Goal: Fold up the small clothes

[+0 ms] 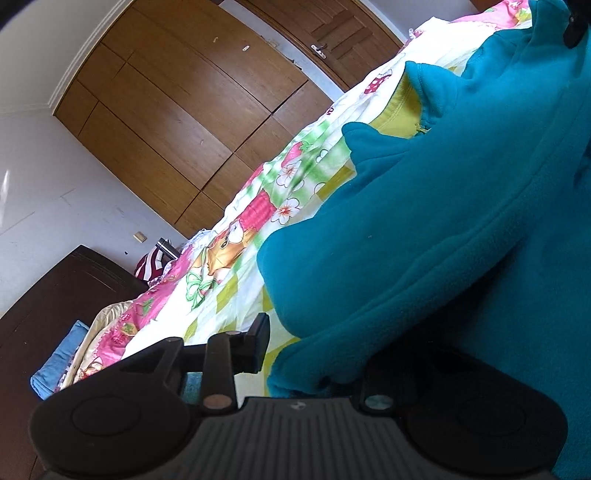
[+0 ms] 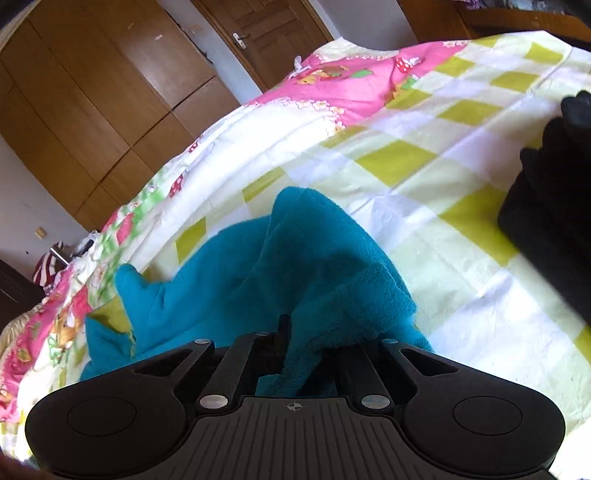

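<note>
A teal fleece garment [image 1: 424, 229] with a yellow lining at its collar [image 1: 402, 114] lies bunched on the patterned bedsheet [image 1: 229, 258]. In the left wrist view its hem drapes over my left gripper [image 1: 314, 350]; the left finger [image 1: 258, 343] shows bare and the right finger is hidden under the fleece. In the right wrist view my right gripper [image 2: 295, 343] is shut on a fold of the teal fleece [image 2: 295, 258], which rises from between the fingers.
The bed carries a pink, white and lime checked sheet [image 2: 424, 158]. A black object [image 2: 554, 199] lies on the bed at right. Wooden wardrobe [image 1: 177, 110] and door [image 2: 266, 26] stand behind. A dark cabinet [image 1: 55, 314] and blue cloth [image 1: 59, 362] are beside the bed.
</note>
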`<control>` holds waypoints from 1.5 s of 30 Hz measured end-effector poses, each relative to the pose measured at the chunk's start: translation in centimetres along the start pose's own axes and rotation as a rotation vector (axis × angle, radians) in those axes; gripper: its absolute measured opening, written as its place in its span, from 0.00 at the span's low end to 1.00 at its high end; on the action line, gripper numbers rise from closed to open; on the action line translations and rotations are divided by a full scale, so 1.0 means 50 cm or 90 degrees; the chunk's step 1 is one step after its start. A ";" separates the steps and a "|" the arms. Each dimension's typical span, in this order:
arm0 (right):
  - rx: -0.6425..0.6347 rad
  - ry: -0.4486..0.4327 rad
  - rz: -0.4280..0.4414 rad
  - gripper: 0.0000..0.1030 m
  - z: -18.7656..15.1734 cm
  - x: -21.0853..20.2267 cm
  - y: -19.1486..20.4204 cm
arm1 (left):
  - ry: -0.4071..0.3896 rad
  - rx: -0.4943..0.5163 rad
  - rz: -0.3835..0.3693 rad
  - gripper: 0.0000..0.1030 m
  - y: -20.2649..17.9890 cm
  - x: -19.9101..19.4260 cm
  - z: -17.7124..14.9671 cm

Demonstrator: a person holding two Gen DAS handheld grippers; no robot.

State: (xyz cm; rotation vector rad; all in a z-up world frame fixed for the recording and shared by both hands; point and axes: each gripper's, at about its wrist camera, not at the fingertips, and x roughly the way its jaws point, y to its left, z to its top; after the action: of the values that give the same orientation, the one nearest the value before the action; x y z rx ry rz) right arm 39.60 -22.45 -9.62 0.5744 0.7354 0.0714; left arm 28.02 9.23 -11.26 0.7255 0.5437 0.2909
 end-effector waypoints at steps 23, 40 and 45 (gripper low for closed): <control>-0.025 -0.001 0.010 0.12 0.006 0.023 0.058 | 0.009 -0.024 0.061 0.73 0.030 -0.032 -0.046; -0.202 -0.016 -0.019 0.33 -0.053 -0.155 0.093 | 0.002 -0.061 -0.073 0.88 0.152 -0.144 -0.076; -0.342 0.051 0.128 0.33 -0.121 -0.153 0.248 | 0.025 -0.092 -0.211 0.80 0.170 -0.077 -0.085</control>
State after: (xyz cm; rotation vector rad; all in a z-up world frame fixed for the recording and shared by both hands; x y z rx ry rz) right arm 31.63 -11.10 -2.11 0.1289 0.6968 0.4670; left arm 21.88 16.00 -6.57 0.4812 0.6635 0.0349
